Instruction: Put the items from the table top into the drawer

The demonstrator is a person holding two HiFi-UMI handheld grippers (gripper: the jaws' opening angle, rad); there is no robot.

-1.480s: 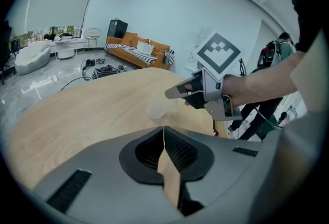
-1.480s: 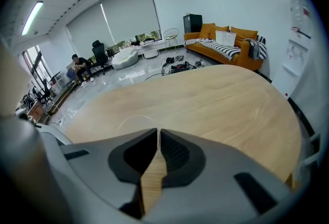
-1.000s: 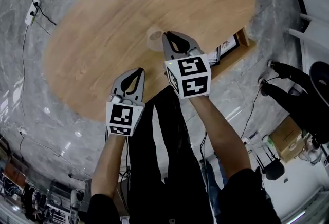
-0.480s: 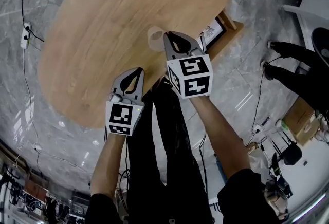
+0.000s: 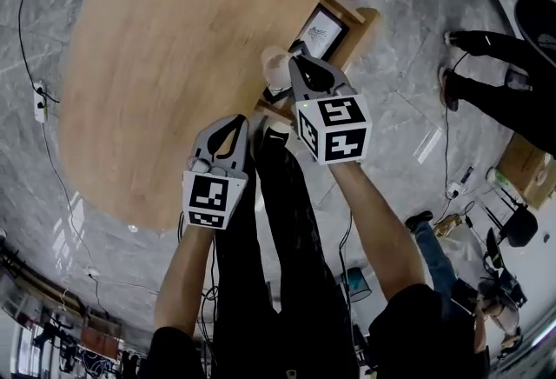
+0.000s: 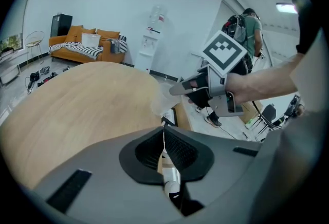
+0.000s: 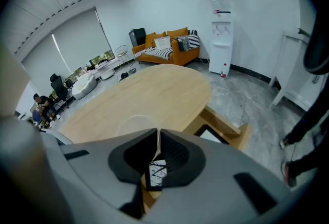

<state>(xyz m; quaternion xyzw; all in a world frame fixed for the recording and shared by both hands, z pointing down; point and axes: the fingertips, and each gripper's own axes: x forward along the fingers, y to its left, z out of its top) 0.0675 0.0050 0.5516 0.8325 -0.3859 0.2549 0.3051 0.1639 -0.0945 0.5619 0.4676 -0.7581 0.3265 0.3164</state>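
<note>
— One clear cup (image 5: 275, 69) is all that's in play. The right gripper (image 5: 294, 64) has it pinched by the thin wall, jaws closed on the plastic.

— Where is it against the drawer (image 5: 358, 21)?

— Above the drawer's inner side, just where it slides out from under the table (image 5: 174, 47). As far as I can tell it isn't down inside yet.

— And the other claw?

— The left gripper (image 5: 236, 121) has its jaws pressed together with nothing between them. It hangs on the person's side of the drawer, near it but apart from the cup.

— So how should the drop go?

— I'd take the cup further out over the open part of the drawer, away from the table's edge, then lower it well inside before letting go. A framed card (image 5: 320, 31) lies at the drawer's far end, so the bare floor beside it looks like the place to aim.

— Any trouble you can foresee?

— That wall looks flimsy. Squeeze harder and it may buckle; tilt it and it will likely tip over once freed. I'd hold it upright, set its base on the drawer floor, spread the jaws only then, and lift straight up so the rim doesn't catch. The left one does best well to the person's side of the drawer.
</note>
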